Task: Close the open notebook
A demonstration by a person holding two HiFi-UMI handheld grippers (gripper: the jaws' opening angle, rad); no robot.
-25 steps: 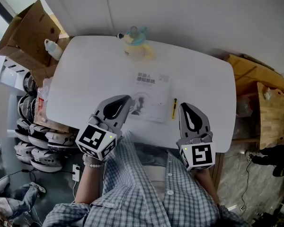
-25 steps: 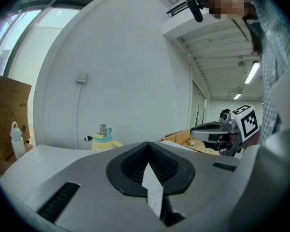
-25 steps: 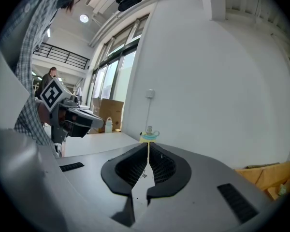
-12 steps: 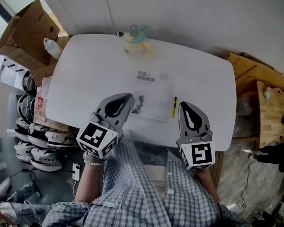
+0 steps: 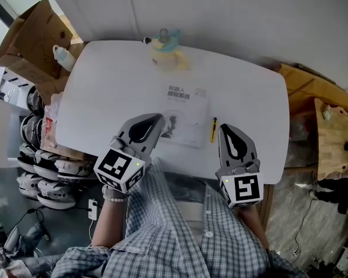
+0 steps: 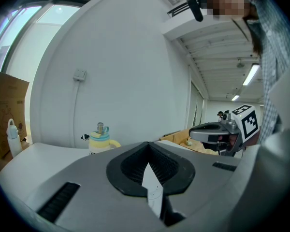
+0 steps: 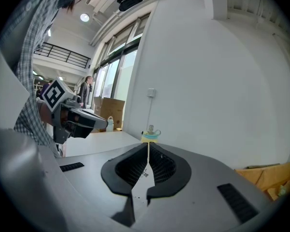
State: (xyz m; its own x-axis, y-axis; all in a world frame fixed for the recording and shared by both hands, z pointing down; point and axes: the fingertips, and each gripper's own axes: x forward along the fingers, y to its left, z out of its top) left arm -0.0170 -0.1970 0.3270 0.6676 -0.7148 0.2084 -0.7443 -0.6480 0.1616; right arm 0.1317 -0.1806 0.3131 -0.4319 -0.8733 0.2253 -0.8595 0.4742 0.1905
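Note:
The notebook (image 5: 185, 112) lies flat in the middle of the white table (image 5: 104, 91), printed cover up, looking closed. A yellow pen (image 5: 213, 131) rests just right of it. My left gripper (image 5: 159, 119) hovers at the notebook's near left corner, jaws shut with nothing between them. My right gripper (image 5: 227, 130) is at the table's near right, close to the pen, its jaws together and holding nothing. In the left gripper view the left gripper (image 6: 147, 147) points over the table and the right gripper (image 6: 217, 132) shows at the right. The right gripper view shows its jaws meeting at the tip (image 7: 148, 146).
A yellow and blue drinking bottle (image 5: 164, 51) stands at the table's far edge. Left of the table are a cardboard box (image 5: 29, 33), a white bottle (image 5: 62, 59) and stacked helmets (image 5: 40, 155). Wooden furniture (image 5: 319, 114) stands at the right.

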